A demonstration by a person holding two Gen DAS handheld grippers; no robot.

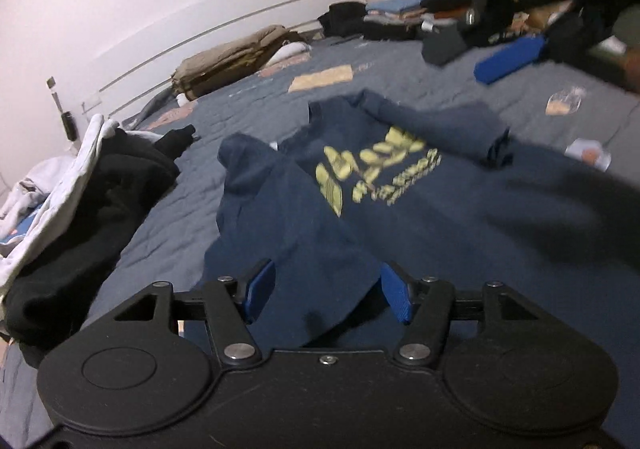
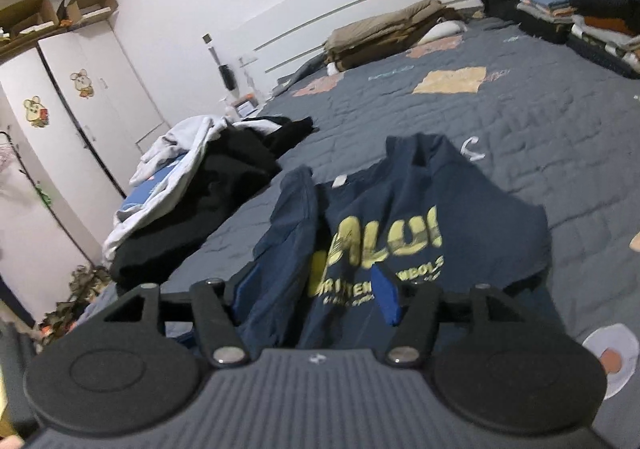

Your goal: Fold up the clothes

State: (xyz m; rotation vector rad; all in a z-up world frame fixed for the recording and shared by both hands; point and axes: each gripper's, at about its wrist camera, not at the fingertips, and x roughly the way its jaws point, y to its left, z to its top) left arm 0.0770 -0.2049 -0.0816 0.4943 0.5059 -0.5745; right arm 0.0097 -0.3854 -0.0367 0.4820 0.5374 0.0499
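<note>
Two hand-held grippers work one navy T-shirt [image 1: 360, 185] lying on the bed [image 1: 168, 225]: in the left wrist view, the left hand-held gripper [image 1: 326, 295] has its jaws apart with the shirt's near edge loose between them, unclamped, the body running ahead and rightward. In the right wrist view, the right hand-held gripper [image 2: 316, 299] is likewise apart over the printed front, the T-shirt [image 2: 460, 201] directly ahead; neither looks clearly nearer.
</note>
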